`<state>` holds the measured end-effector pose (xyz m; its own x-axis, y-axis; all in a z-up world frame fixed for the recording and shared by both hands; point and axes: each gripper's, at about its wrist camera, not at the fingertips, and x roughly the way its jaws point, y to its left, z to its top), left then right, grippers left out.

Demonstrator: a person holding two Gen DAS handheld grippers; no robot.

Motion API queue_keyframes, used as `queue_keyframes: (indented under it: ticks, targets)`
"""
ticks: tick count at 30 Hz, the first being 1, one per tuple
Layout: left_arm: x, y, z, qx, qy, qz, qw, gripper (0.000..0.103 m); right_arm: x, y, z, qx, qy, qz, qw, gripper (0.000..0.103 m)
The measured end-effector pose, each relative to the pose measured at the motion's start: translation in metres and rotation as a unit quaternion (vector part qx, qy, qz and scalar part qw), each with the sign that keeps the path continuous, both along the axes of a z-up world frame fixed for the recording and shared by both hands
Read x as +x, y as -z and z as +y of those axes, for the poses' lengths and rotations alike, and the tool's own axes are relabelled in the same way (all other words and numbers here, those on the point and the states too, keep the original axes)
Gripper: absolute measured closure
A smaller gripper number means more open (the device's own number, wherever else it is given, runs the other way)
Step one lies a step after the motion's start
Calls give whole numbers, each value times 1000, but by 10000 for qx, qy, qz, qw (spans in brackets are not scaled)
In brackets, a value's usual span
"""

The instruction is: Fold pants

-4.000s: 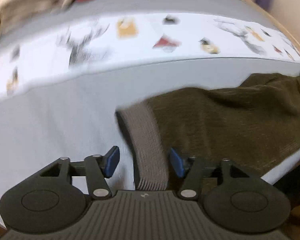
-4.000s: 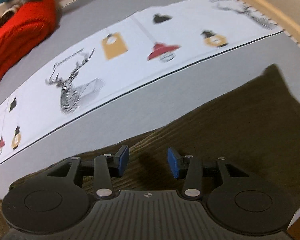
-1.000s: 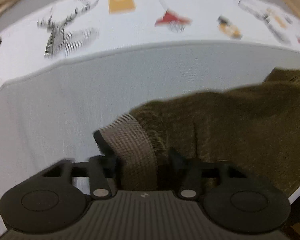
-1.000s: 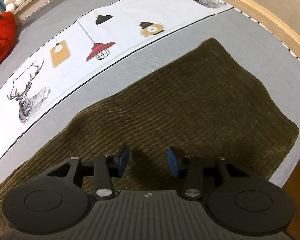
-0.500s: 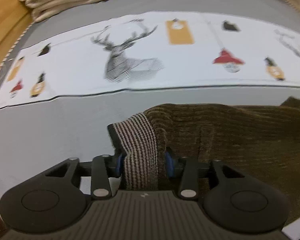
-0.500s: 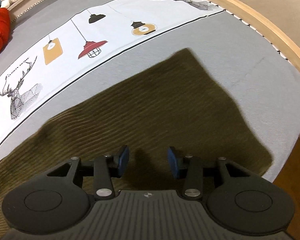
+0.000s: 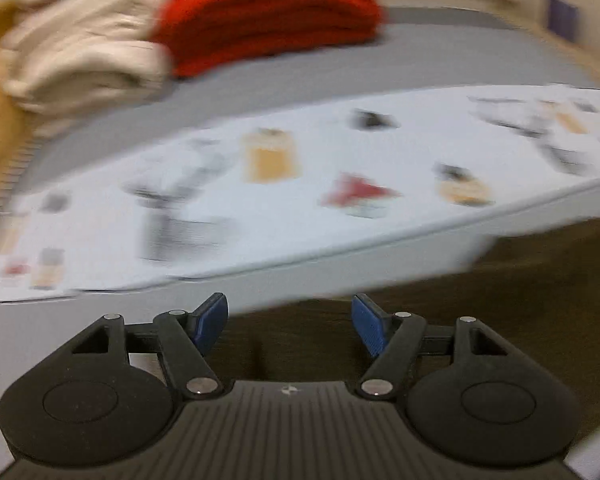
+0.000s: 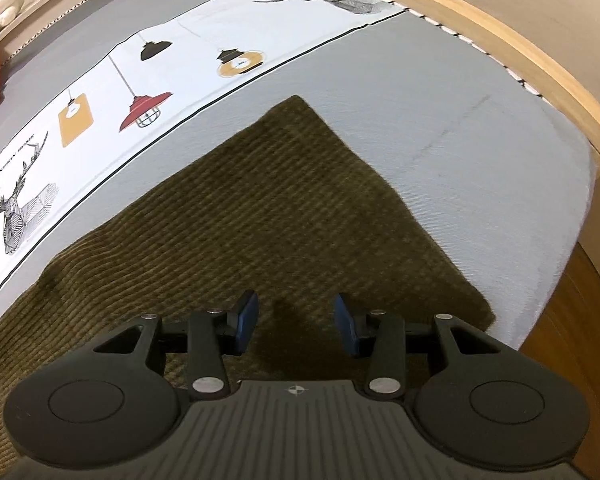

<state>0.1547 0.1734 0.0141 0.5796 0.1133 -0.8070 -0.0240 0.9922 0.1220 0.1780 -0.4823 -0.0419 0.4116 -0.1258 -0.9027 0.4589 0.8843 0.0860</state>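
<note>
Small lettering beside the deer print [image 8: 18,210] on the bedspread [image 8: 440,92] is too tiny for me to read. My left gripper [image 7: 288,322] gapes wide, holding nothing. My right gripper [image 8: 296,322] is open too, empty above the brown corduroy pants [image 8: 260,216] lying flat on the bed.

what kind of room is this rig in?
Likely a bedroom at home: the pants lie on a grey bed cover with a printed deer-and-lantern runner, inside a wooden bed frame, with folded blankets stacked behind.
</note>
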Motion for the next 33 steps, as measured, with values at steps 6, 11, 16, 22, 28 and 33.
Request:
queue_keyframes:
  ticks: [6, 11, 16, 22, 28, 33]
  targets:
    - [1, 29, -62, -626, 1424, 892, 9838, 42, -19, 1, -18, 66, 237, -39, 9997, 58]
    - [-5, 55, -97, -561, 2299, 1533, 9594, 46, -41, 2, -41, 484, 829, -153, 9953, 58]
    - [-19, 80, -126, 129, 2796, 2097, 9368, 45, -59, 10, -65, 847, 1448, -174, 9857, 57]
    - [-10, 77, -126, 5, 2721, 2026, 9407, 42, -82, 18, -93, 988, 2433, -102, 9649, 55]
    - [-11, 78, -128, 69, 2789, 2013, 9389, 41, -85, 41, -100, 1630, 2689, 11, 9493, 54]
    - [-12, 77, -128, 115, 2817, 1984, 9387, 37, -85, 43, -101, 1795, 2991, -204, 9370, 52]
